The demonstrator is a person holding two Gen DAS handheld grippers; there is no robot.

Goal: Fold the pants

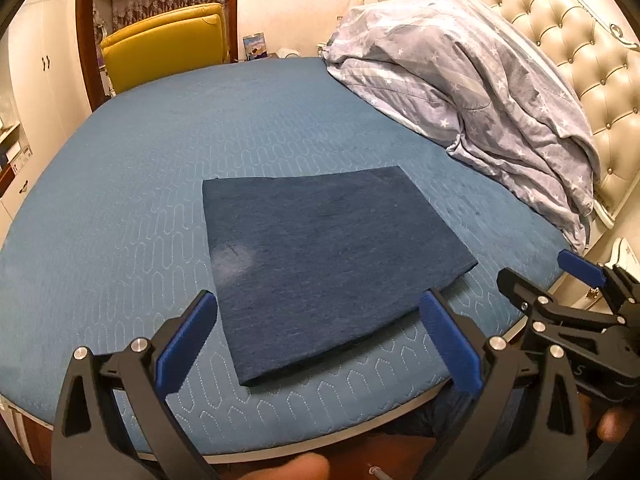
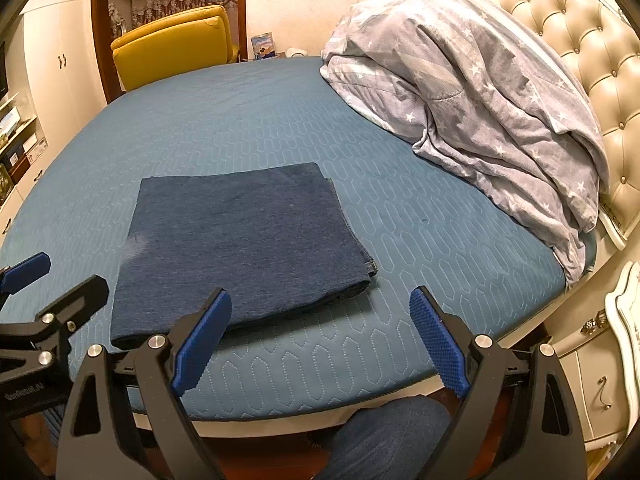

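Pants of dark blue denim [image 1: 320, 264] lie folded into a flat, neat rectangle near the bed's front edge. Left gripper [image 1: 316, 340] and right gripper [image 2: 320, 336] both stand wide open, empty, hovering above that edge. Blue quilted mattress [image 2: 248, 120] carries a grey star-printed duvet [image 2: 480, 92] heaped against the cream tufted headboard [image 2: 580, 32].
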